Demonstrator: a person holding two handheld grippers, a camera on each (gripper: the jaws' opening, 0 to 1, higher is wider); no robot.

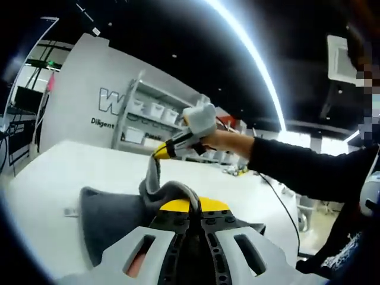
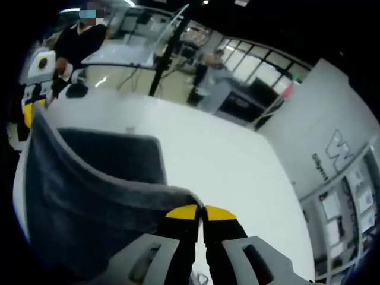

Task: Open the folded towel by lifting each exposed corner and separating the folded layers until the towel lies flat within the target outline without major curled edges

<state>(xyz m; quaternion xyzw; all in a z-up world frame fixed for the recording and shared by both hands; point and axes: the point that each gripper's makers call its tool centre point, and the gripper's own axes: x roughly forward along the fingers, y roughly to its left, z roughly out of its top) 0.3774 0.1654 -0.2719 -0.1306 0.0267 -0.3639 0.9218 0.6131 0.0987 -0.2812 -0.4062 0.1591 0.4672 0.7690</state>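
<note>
Spanning the gap between both tools, a dark grey terry-cloth towel with a soft, napped surface hangs lifted above a smooth white matte tabletop, part of the cloth resting on the surface. In the left gripper view, the left gripper, a grey perforated plastic tool with yellow-tipped jaws, has its jaws clenched on a bunched fold of the towel, which humps up just over the tips. From that fold a narrow, twisted strip of cloth rises to the right gripper, a white-and-grey tool with yellow tips held by a person's hand at the end of a black sleeve; its jaws pinch the upper end of the strip.

In the right gripper view, the right gripper has its yellow tips pressed together on the towel's thick rolled hem. The cloth sweeps from those tips in a curved, taut sheet toward the far left, so its long axis runs from the right gripper to the left gripper, seen small at the edge. A flat rectangular layer of the towel lies on the tabletop behind the raised sheet.

White storage shelving with pale bins stands against a white lettered wall.
</note>
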